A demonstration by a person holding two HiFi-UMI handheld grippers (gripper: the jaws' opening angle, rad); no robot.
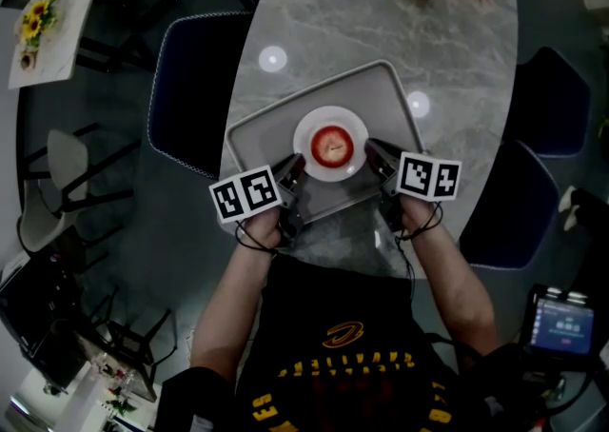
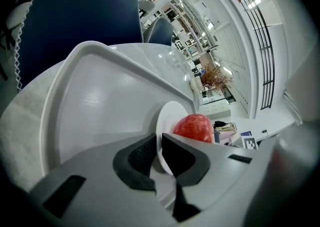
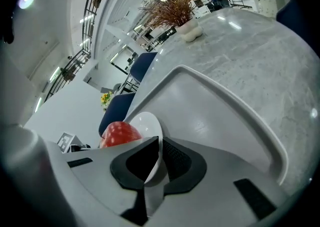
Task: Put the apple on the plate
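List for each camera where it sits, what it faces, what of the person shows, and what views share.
Head view: on the head, facing steeply down at tray, plate and apple; both forearms, left gripper and right gripper show.
Left gripper view: on that gripper, looking across the tray; jaws pinch the plate rim.
Right gripper view: opposite side, facing back; jaws also on the rim.
Shared: all show plate and apple.

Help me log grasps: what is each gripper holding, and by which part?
Both hold the white plate by its rim: left gripper on its left edge, right gripper on its right edge. The apple lies on the plate, ungripped.
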